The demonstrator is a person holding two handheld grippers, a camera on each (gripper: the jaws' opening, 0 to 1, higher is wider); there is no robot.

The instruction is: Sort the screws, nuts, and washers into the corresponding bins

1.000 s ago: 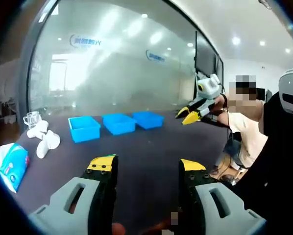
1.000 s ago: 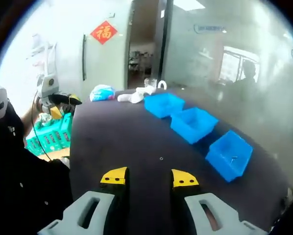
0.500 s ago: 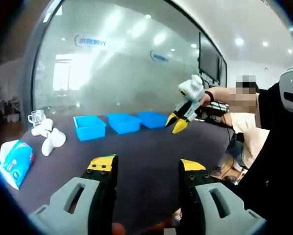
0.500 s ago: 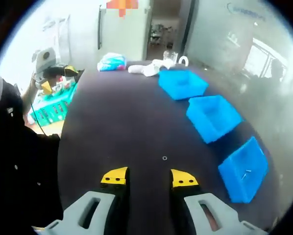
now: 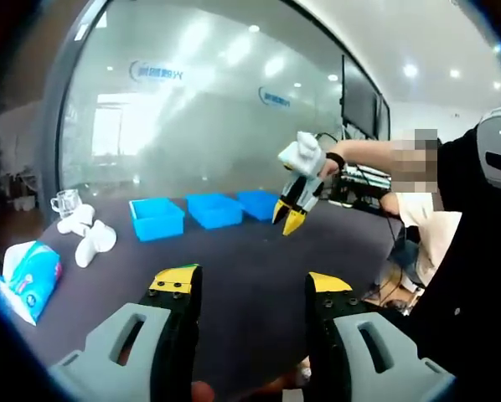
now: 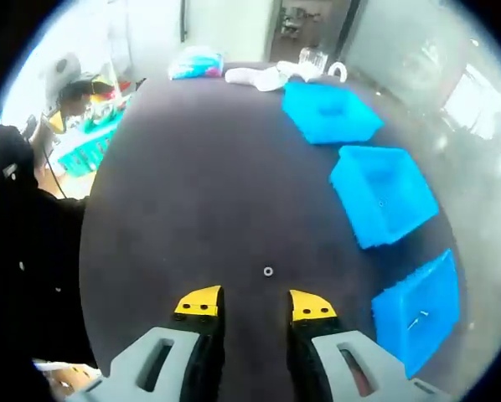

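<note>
My right hand-held gripper [image 6: 253, 303] hangs over the desk [image 6: 183, 184], jaws apart, a washer [image 6: 268, 271] just beyond them, near the middle bin [image 6: 384, 201]. My left hand-held gripper [image 5: 252, 283] is apart too.

Surface finishes, right gripper view.
I see a matt dark table [image 6: 192, 193], three smooth blue plastic bins [image 6: 384, 194] at right, and a small shiny metal washer [image 6: 268, 271] lower centre.

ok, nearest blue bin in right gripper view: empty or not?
Not empty: the nearest blue bin holds a small screw on its floor.
</note>
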